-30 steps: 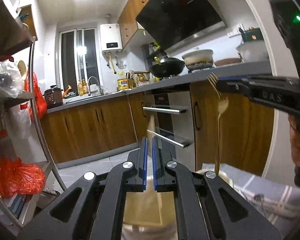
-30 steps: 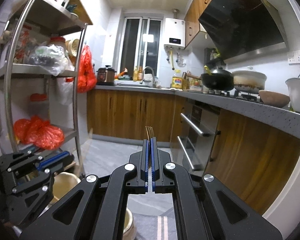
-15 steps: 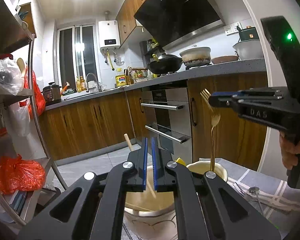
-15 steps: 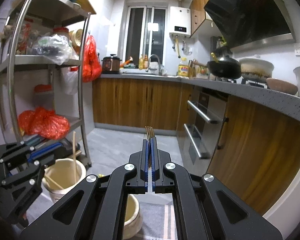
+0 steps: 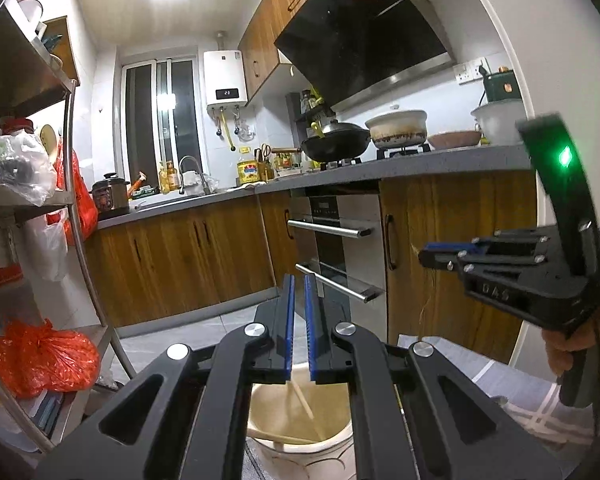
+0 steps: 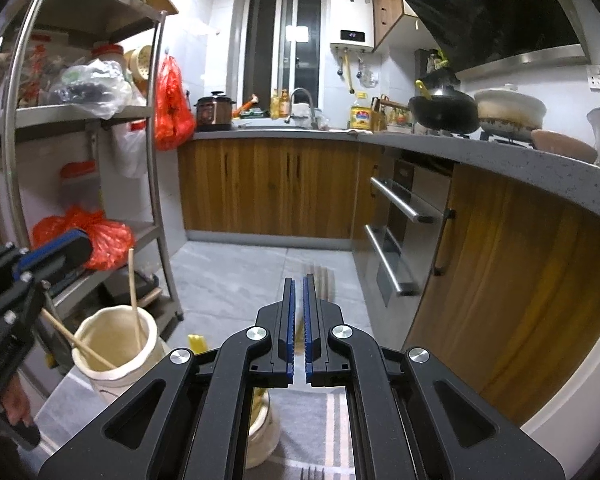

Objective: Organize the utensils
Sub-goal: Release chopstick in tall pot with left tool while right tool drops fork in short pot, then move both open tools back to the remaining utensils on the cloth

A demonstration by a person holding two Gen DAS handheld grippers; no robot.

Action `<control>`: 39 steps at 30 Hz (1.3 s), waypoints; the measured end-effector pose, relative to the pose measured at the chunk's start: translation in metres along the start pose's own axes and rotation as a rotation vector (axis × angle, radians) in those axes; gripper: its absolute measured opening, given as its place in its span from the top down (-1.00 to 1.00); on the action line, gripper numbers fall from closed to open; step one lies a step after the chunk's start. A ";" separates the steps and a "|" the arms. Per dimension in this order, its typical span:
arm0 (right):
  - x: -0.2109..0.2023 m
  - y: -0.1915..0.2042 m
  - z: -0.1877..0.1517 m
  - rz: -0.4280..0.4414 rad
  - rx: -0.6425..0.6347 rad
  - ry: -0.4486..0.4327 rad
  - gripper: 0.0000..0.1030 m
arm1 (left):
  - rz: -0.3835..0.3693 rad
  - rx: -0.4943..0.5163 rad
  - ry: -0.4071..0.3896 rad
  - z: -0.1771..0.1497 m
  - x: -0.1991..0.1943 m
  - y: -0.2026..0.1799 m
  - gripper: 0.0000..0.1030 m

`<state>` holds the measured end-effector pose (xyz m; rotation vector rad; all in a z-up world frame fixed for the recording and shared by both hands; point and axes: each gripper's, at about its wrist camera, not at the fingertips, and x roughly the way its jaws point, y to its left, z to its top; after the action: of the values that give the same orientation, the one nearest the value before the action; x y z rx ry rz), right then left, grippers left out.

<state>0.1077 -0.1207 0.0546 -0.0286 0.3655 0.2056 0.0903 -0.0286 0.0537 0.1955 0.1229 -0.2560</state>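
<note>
My left gripper [image 5: 299,280] is slightly open and empty, above a cream ceramic holder [image 5: 300,446] with wooden chopsticks [image 5: 302,400] in it. The same holder [image 6: 116,356] and chopsticks [image 6: 134,296] show at the left of the right wrist view. My right gripper [image 6: 299,280] has its jaws slightly apart; a blurred gold fork [image 6: 320,280] is dropping just past the fingers towards a second cream holder [image 6: 264,428] below. In the left wrist view the right gripper [image 5: 428,254] is at the right with the blurred fork [image 5: 426,296] under it.
A striped grey mat [image 6: 332,432] lies under the holders, with another fork's tines [image 6: 314,472] at the bottom edge. A metal shelf rack [image 6: 152,160] with red bags stands at left. Wooden cabinets, an oven [image 6: 404,236] and a counter are at right.
My right gripper has opened a little and let go of the gold fork, which now falls blurred below the jaws. The left gripper's jaws have parted slightly. Both cameras have tilted down.
</note>
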 end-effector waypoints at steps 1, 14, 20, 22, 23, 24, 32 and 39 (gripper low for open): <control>0.000 0.000 0.000 -0.001 0.001 0.005 0.80 | 0.004 -0.001 -0.004 0.001 -0.003 0.001 0.90; -0.050 -0.013 0.001 0.028 0.041 -0.070 -0.45 | 0.039 -0.077 0.036 0.014 -0.032 0.015 0.06; -0.072 -0.018 0.001 0.050 0.055 -0.111 -0.90 | 0.092 -0.140 0.034 0.015 -0.043 0.031 -0.67; -0.077 -0.019 -0.001 0.035 0.046 -0.110 -0.90 | 0.092 -0.172 0.038 0.017 -0.046 0.036 -0.76; -0.079 -0.019 -0.002 0.027 0.042 -0.108 -0.90 | 0.091 -0.183 0.041 0.017 -0.047 0.039 -0.81; -0.082 -0.019 -0.004 0.019 0.037 -0.105 -0.90 | 0.093 -0.193 0.044 0.017 -0.049 0.040 -0.83; -0.099 -0.022 -0.025 0.013 0.014 -0.061 -0.90 | 0.082 -0.248 0.124 0.010 -0.059 0.039 -0.89; -0.104 -0.030 -0.047 -0.004 0.029 -0.005 -0.90 | 0.080 -0.207 0.252 -0.017 -0.057 0.023 -0.89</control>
<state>0.0025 -0.1737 0.0475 -0.0003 0.3634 0.1964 0.0397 0.0101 0.0490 0.0257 0.3891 -0.1365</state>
